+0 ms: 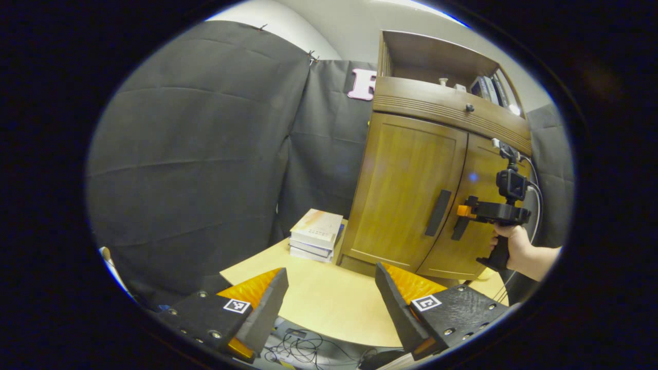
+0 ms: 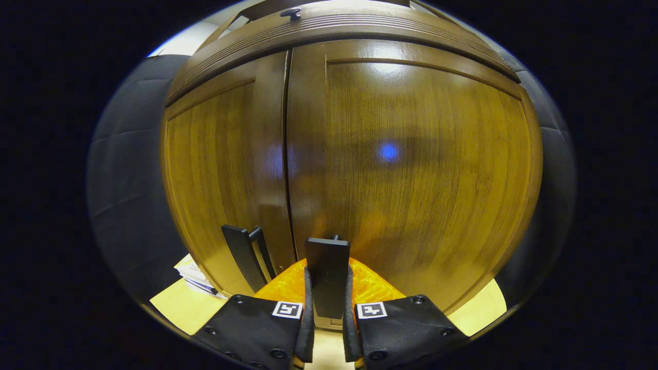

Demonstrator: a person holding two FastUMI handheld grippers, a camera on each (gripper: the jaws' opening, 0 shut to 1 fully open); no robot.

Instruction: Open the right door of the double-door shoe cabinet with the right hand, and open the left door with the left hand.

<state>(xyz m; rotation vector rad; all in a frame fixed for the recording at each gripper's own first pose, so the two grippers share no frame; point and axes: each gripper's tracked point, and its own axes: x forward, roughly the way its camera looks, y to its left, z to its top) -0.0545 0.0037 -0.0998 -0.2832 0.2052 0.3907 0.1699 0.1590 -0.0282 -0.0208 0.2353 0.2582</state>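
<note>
Jaws of my left gripper (image 1: 331,303) hang spread wide over the desk (image 1: 329,298), gripping nothing. Beyond them a stack of books (image 1: 316,234) lies just beside the shoe cabinet (image 1: 411,190), whose left door (image 1: 406,190) sits closed. My right gripper (image 2: 327,303) has its jaws clenched on the right door's handle (image 2: 327,272); the right door (image 2: 411,169) looks closed too.

A stack of books (image 1: 316,235) lies on the table (image 1: 329,303).
</note>
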